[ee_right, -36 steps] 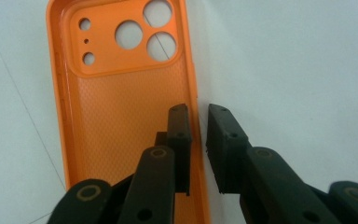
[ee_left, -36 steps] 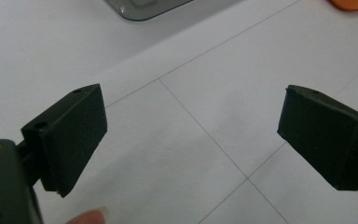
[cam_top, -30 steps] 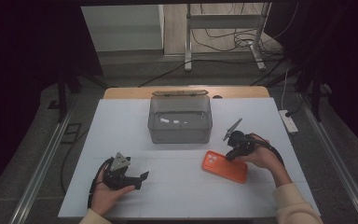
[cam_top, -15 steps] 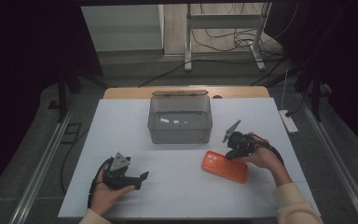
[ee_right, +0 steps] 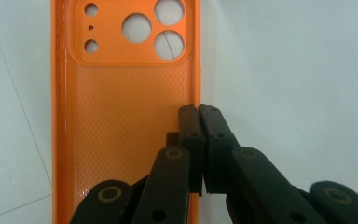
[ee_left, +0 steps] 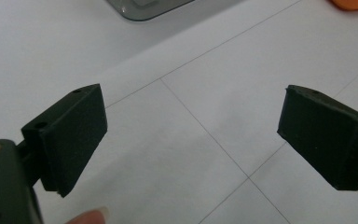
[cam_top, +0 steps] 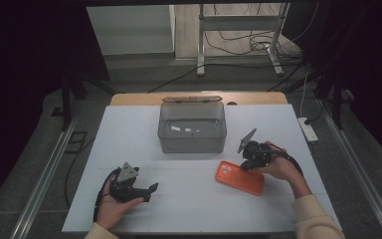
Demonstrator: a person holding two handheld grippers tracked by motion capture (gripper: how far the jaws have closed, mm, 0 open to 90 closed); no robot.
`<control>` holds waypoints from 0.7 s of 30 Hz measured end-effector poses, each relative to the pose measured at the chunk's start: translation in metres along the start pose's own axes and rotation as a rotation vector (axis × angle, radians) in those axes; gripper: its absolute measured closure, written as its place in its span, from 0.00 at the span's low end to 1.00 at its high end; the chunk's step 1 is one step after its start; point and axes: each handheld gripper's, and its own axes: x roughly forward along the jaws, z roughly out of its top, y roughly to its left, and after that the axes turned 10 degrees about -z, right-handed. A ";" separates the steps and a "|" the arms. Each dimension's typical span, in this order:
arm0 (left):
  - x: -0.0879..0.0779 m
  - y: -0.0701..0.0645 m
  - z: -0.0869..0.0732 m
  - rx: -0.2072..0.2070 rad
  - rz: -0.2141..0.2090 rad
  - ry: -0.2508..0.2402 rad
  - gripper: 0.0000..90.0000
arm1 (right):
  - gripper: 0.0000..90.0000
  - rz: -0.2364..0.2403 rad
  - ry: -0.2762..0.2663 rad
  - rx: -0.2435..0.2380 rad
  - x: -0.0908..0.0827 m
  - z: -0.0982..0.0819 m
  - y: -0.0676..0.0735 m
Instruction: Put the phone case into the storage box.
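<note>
- My high view is dim and a little grainy; the white table [cam_top: 129, 144] catches soft overhead light, and the room to left and right falls into black.
- Left gripper view: bright, the near jaws soft-edged.
- Right gripper view: sharp on the orange phone case [ee_right: 126, 116], faint glare along its left rim.

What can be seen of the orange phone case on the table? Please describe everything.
The orange phone case lies flat on the white table, open side up, in front of the clear box. It looks like soft plastic with a fine dotted inner texture, a raised rim and several round camera holes at one end. The right gripper, whose jaws have just been closing, is shut on its side wall.
</note>
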 end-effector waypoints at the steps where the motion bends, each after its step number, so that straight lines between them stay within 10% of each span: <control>1: 0.000 0.000 0.000 0.001 0.000 -0.001 0.09 | 0.98 0.003 0.000 -0.003 0.000 0.000 0.000; 21: -0.001 0.001 0.000 -0.001 0.001 -0.002 0.09 | 0.98 -0.026 -0.031 -0.036 -0.014 0.002 0.004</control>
